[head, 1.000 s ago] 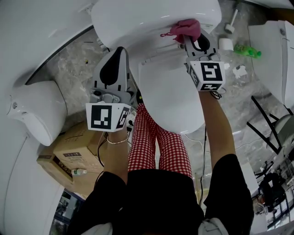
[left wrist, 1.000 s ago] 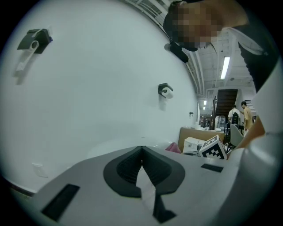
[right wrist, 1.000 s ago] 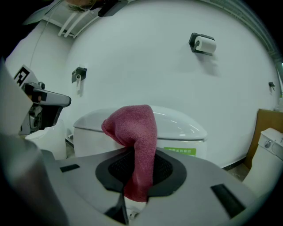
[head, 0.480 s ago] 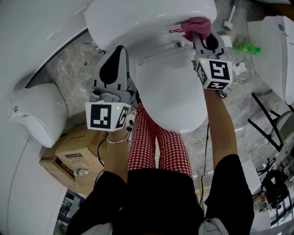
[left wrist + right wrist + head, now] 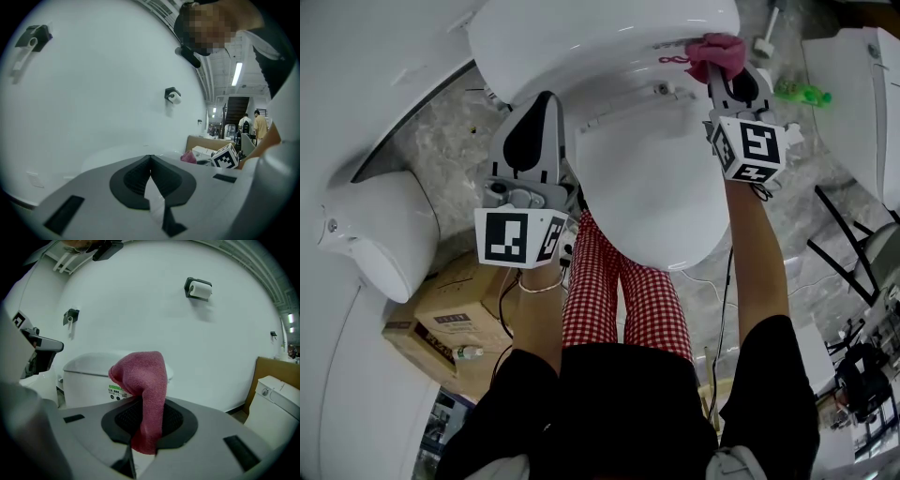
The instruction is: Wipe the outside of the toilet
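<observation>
My right gripper [image 5: 146,427] clamps the pink cloth [image 5: 143,380], which protrudes past the jaw tips. My left gripper [image 5: 151,164] has its jaws together, empty.

This looks like a sanitary-ware showroom or hall. Several toilets [image 5: 647,178] stand close together on a marble-look floor [image 5: 441,141], beside a cardboard box [image 5: 441,314]. A paper holder [image 5: 199,288] hangs on a bare white wall [image 5: 140,301], with a strip light [image 5: 236,73] and stairs [image 5: 238,104] beyond.

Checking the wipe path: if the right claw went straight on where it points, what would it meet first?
Probably the toilet tank: the pink cloth clamped in the right claw would press against it first, though depth is unclear.
</observation>
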The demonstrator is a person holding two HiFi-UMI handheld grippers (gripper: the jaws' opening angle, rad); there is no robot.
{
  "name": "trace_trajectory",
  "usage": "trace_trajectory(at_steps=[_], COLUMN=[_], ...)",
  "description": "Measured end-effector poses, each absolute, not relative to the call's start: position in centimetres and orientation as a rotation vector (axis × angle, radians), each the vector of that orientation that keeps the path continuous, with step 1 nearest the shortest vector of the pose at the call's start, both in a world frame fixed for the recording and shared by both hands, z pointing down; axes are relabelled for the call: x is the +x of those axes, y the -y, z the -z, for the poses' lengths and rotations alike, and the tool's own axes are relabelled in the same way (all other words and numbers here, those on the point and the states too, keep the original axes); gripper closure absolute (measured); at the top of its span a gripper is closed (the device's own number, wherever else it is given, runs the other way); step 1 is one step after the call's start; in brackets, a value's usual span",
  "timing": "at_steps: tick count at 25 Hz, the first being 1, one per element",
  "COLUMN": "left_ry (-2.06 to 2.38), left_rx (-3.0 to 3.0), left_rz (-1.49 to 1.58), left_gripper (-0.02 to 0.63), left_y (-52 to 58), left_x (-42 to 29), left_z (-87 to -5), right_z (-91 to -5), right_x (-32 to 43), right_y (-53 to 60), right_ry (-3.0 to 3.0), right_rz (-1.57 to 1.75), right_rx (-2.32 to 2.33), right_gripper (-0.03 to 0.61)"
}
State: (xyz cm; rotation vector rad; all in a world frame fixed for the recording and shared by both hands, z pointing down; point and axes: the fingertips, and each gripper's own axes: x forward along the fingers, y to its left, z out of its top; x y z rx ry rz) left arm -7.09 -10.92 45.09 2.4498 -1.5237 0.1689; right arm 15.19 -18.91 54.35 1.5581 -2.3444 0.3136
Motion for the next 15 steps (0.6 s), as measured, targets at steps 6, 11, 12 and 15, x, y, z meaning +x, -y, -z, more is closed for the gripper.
trace_trajectory(at_steps=[6,11,12,15], left_ry=[1.513,1.514,1.516,1.522], left_rx=[2.459,2.461,2.46,2.453], left_rz=[-0.179,-0.174,-0.171,-0.174], left_gripper=[0.611,0.61,0.61,0.61], left_y=[11.0,10.9,10.8,10.5], left_x=[-7.1,-7.4,-7.6,-8.0], left_z=[-45.1,-45.0,-44.9,-45.0], right_z=[-54.8,-55.0,-54.9,-54.7], right_x=[16.6,18.4,18.7,19.5], right_y=[18.9,18.8,18.9,18.5], right_ry=[2.292,2.235,2.232,2.23], right_rz=[-0.329,-0.374,-0.394,-0.467], right_rx=[1.599,1.687,1.712,1.801], right_gripper=[0.492,0.492,0.492,0.492])
